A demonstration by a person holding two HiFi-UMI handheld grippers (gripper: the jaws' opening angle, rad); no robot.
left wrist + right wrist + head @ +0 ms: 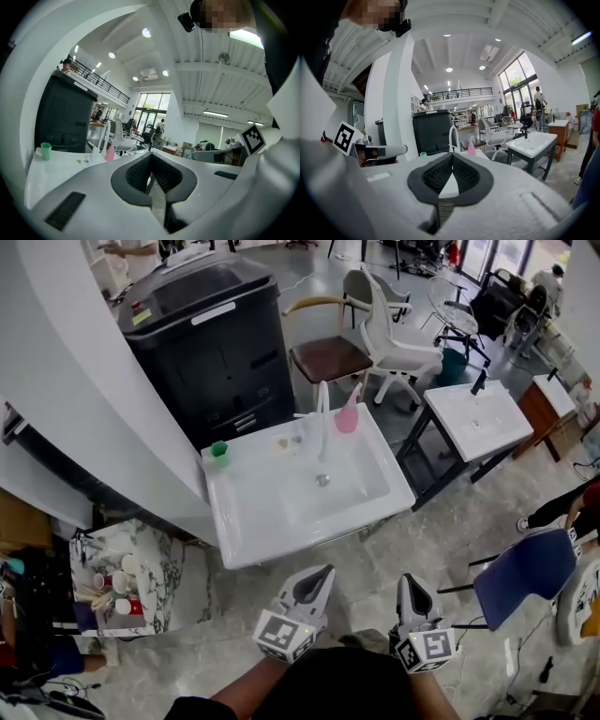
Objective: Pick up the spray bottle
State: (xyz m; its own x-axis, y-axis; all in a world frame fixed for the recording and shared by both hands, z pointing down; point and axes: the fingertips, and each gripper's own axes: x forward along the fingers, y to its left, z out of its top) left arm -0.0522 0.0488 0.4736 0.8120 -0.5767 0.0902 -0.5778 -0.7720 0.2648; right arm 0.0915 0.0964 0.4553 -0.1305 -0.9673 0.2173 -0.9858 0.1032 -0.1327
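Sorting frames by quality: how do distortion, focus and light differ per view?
Head view: sharp, evenly lit, the spray bottle clear. Left gripper view: strong fisheye, dark round border, near jaws soft. Right gripper view: same fisheye, bright windows.

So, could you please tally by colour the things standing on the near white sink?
Pink: 1, the spray bottle
Green: 1, the cup
White: 1, the faucet
Total: 3, leaving out the small bits, too tiny to identify.

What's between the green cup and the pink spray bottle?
In the head view, a few small items and the white faucet, on the sink ledge.
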